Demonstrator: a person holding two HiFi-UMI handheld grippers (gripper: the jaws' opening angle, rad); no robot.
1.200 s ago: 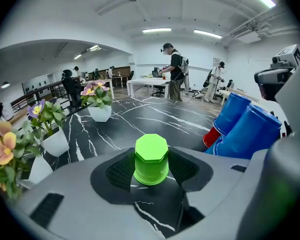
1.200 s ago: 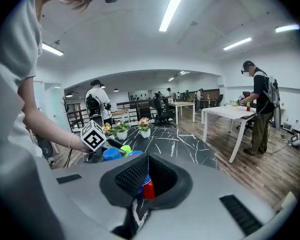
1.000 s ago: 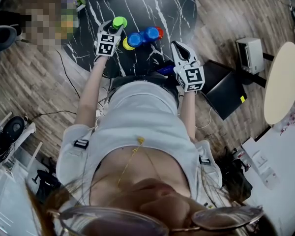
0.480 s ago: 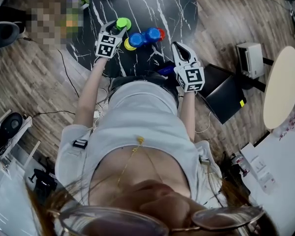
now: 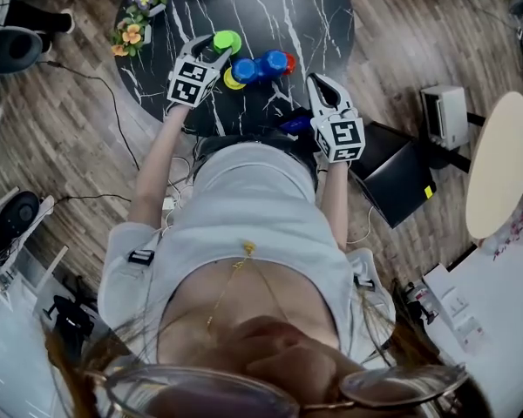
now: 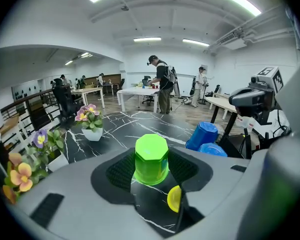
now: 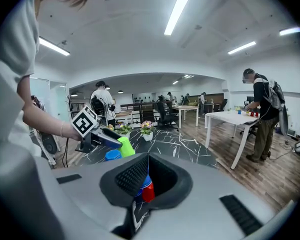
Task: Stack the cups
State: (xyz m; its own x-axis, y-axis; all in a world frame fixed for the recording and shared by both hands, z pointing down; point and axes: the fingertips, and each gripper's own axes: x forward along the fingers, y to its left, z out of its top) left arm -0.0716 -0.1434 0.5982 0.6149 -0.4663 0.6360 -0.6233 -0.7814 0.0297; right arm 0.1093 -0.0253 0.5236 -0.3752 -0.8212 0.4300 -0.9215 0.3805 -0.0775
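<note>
A green cup (image 5: 227,41) is upside down and tilted, off the black marble table (image 5: 270,7), with my left gripper (image 5: 220,52) shut on it. In the left gripper view the green cup (image 6: 151,156) fills the gap between the pads. Below it lies a yellow cup (image 6: 174,199). The yellow cup (image 5: 233,79) sits beside two blue cups (image 5: 244,70) (image 5: 273,61) and a red cup (image 5: 285,59) lying in a row. My right gripper (image 5: 319,83) is shut and empty near the table's front edge, with the red cup (image 7: 148,192) just beyond its tips.
Flower pots (image 5: 135,26) stand at the table's left edge. On the wooden floor to the right are a black flat case (image 5: 392,165), a white box (image 5: 442,94) and a round beige tabletop (image 5: 501,146). Cables run over the floor at left.
My left gripper has risen with the green cup and drifted slightly toward the blue cups. The right gripper has kept still.
</note>
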